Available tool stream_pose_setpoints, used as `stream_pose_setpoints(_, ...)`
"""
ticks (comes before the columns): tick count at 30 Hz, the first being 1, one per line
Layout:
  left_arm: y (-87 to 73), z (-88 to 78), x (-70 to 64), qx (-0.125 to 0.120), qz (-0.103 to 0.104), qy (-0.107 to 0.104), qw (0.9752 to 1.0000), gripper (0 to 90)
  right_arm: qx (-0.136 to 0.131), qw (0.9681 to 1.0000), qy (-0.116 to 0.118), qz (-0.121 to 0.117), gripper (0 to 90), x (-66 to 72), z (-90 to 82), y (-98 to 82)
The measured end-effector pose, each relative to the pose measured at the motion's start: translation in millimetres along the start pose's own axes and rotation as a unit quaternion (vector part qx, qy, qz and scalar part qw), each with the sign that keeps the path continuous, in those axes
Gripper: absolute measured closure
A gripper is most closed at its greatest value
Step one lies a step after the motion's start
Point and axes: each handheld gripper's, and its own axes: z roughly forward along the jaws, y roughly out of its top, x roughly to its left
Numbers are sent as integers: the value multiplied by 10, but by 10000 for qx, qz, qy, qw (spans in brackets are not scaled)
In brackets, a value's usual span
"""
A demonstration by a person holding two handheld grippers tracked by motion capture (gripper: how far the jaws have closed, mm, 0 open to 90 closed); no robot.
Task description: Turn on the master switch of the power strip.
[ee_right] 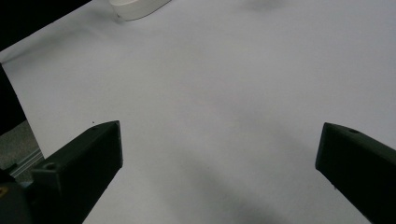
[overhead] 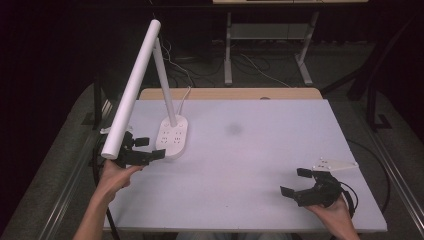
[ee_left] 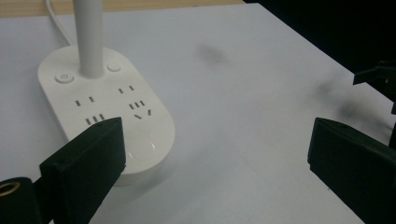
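White table [overhead: 250, 165] carries a desk lamp [overhead: 172, 137]; left gripper [overhead: 149, 148] and right gripper [overhead: 296, 181] both spread, empty.

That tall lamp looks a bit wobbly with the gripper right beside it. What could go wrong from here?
1. The open left gripper sits close by the white oval lamp base with sockets; a careless push could slide it or tip the lamp.
2. The long white tube lamp head slants out over that hand, so lifting the gripper might knock it.
3. The thin white power cord trails off the table's far edge; dragging the base could pull it tight.
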Motion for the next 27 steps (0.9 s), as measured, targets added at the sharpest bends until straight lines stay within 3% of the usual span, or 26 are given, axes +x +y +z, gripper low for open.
stream_pose_setpoints(23, 326, 18, 284, 105, -194, 232, 9995, 122, 27, 10000, -43, 7, 1, -14, -6, -7)
stream_pose_setpoints(27, 375, 26, 314, 126, -116, 255, 9995, 152, 27, 10000, -46, 2, 1, -13, -7, -4)
